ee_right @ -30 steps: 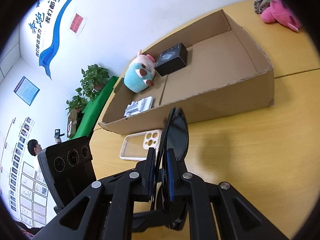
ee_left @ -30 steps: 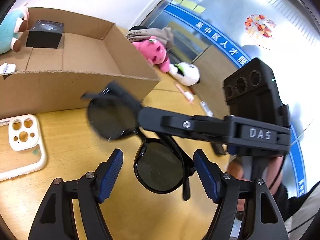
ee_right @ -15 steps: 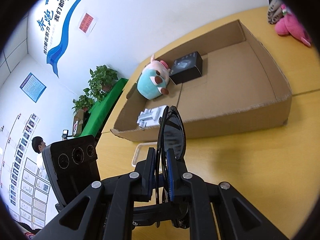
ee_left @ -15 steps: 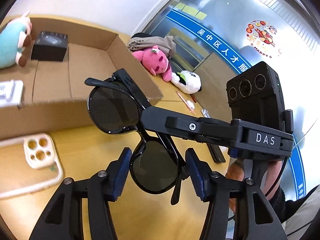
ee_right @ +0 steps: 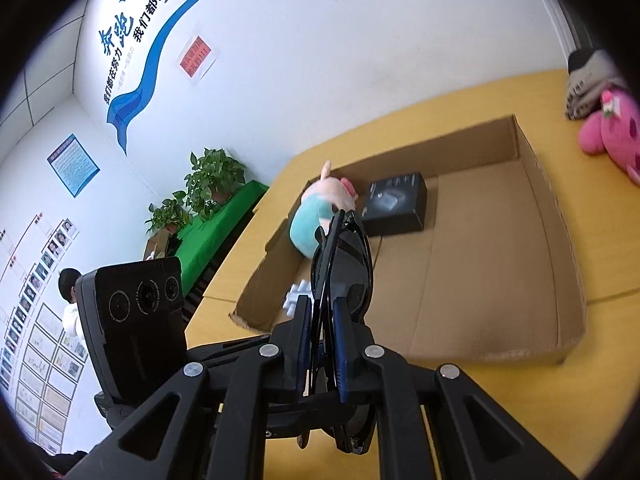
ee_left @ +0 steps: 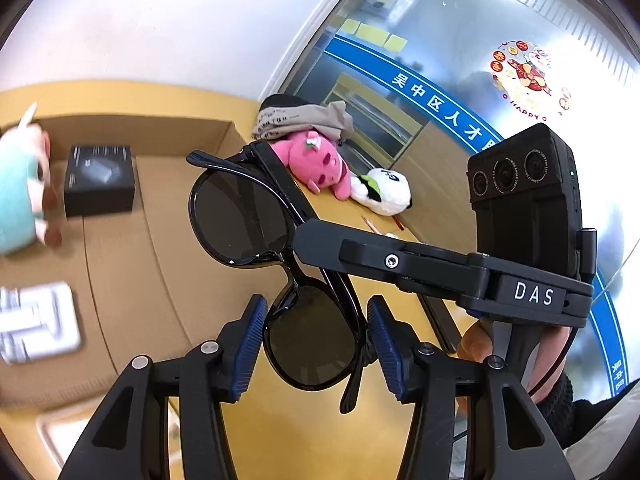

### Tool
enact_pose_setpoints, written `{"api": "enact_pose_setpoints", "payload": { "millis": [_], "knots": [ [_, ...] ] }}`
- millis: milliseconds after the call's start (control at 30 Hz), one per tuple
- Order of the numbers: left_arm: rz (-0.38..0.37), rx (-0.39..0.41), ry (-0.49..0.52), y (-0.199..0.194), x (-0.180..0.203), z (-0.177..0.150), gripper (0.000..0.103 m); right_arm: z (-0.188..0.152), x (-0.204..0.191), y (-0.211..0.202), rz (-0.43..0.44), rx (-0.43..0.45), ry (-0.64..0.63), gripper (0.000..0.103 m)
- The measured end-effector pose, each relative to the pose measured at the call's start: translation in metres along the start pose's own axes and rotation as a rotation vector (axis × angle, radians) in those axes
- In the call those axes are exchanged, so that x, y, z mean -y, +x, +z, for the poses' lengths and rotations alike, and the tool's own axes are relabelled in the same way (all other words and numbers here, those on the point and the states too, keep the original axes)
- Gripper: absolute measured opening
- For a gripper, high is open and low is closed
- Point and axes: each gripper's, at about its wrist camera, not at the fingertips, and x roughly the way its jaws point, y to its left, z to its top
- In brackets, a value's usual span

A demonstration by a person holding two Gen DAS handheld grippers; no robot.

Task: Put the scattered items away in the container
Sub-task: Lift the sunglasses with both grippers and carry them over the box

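Black sunglasses (ee_left: 240, 216) are held in the air above the front wall of the open cardboard box (ee_right: 492, 264). My right gripper (ee_right: 322, 344) is shut on the sunglasses (ee_right: 344, 256), its pads clamping the folded frame edge-on. My left gripper (ee_left: 316, 340) brackets the lower lens; its blue pads (ee_left: 248, 344) stand at the lens rim, contact unclear. The box holds a teal and pink plush (ee_right: 320, 216), a black box (ee_right: 396, 204) and a white item (ee_left: 36, 324).
A pink plush (ee_left: 316, 160), a white panda plush (ee_left: 384, 192) and a folded grey cloth (ee_left: 300, 120) lie on the yellow table right of the box. A white phone case (ee_left: 64, 436) lies in front of the box. Thin pens (ee_left: 376, 228) lie near the plushes.
Both grippers have risen and moved forward with the sunglasses, from the table in front of the box to over its front wall. The left pads have narrowed around the lower lens.
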Motion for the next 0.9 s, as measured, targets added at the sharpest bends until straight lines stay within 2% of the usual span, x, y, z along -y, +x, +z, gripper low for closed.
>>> {"api": "enact_pose_setpoints", "payload": {
  "millis": [167, 300, 433, 900],
  "knots": [
    [0.012, -0.017, 0.019, 0.006, -0.01, 0.041, 0.055, 0.034, 0.005, 0.006, -0.006, 0.025, -0.022, 0.01],
    [0.005, -0.039, 0.019, 0.016, -0.021, 0.072, 0.047, 0.063, 0.017, 0.014, -0.025, 0.044, -0.025, 0.009],
    [0.005, -0.051, 0.016, 0.031, -0.034, 0.102, 0.047, 0.088, 0.032, 0.024, -0.036, 0.049, -0.017, 0.009],
    [-0.003, -0.125, -0.058, 0.092, -0.104, 0.158, 0.046, 0.141, 0.088, 0.089, -0.066, 0.016, 0.065, 0.009]
  ]
}}
